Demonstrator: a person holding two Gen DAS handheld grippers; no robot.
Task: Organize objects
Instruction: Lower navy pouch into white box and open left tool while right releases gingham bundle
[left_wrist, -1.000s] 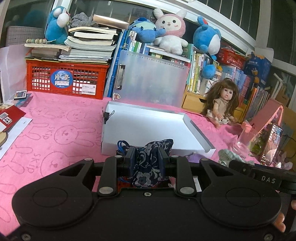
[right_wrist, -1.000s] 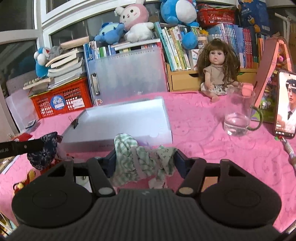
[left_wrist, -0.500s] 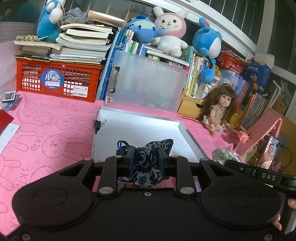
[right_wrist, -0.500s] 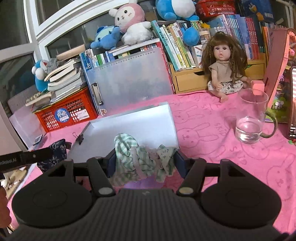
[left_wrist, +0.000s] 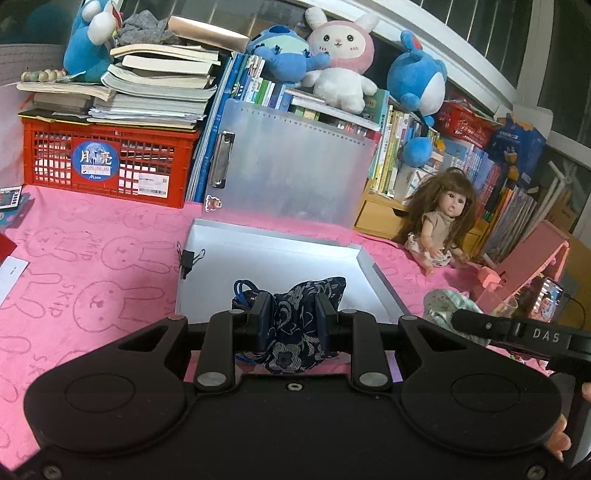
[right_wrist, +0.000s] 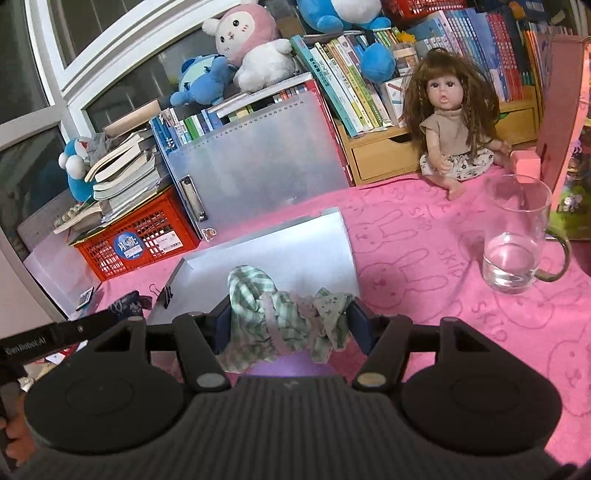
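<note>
My left gripper (left_wrist: 291, 314) is shut on a dark blue flowered cloth pouch (left_wrist: 295, 332) with a blue cord, held above the near edge of the shallow white box (left_wrist: 258, 258). My right gripper (right_wrist: 290, 317) is shut on a green checked cloth bundle (right_wrist: 273, 321), held over the near end of the same white box (right_wrist: 295, 254). The green bundle also shows at the right in the left wrist view (left_wrist: 443, 302). The pouch shows at the left in the right wrist view (right_wrist: 127, 302).
A black binder clip (left_wrist: 188, 258) grips the box's left wall. A glass mug with water (right_wrist: 513, 254) stands right of the box. A doll (right_wrist: 458, 122), a translucent folder (left_wrist: 291, 166), a red crate (left_wrist: 107, 162), books and plush toys line the back.
Both grippers have moved forward and up toward the white box, each still holding its cloth item. The box now sits closer under both grippers.
</note>
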